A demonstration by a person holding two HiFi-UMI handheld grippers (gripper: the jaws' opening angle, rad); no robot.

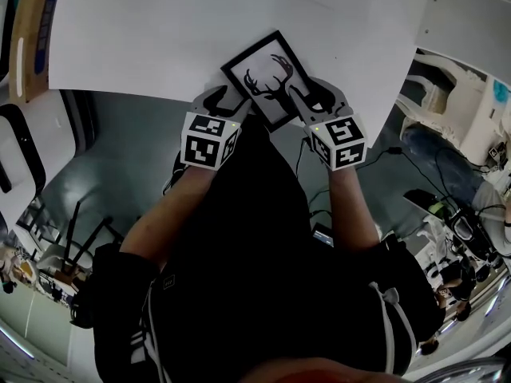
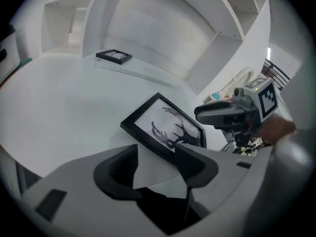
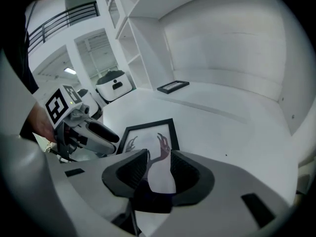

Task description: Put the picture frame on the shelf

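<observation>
A black picture frame (image 1: 267, 78) with an antler print lies flat on the white table (image 1: 160, 30), close to its near edge. My left gripper (image 1: 226, 102) sits at the frame's near left corner and my right gripper (image 1: 317, 98) at its near right side. In the left gripper view the frame (image 2: 165, 127) has its corner in the gap of the open left gripper (image 2: 157, 158). In the right gripper view the frame (image 3: 148, 135) runs in between the fingers of the right gripper (image 3: 159, 166), which stand apart. The white shelf unit (image 3: 222, 43) rises behind the table.
A second black frame (image 2: 114, 56) lies flat on the shelf's low ledge (image 3: 173, 86). A cardboard box (image 1: 32, 30) stands at the table's far left. White equipment (image 1: 471, 110) and cables crowd the floor on the right; chairs (image 1: 72, 238) stand on the left.
</observation>
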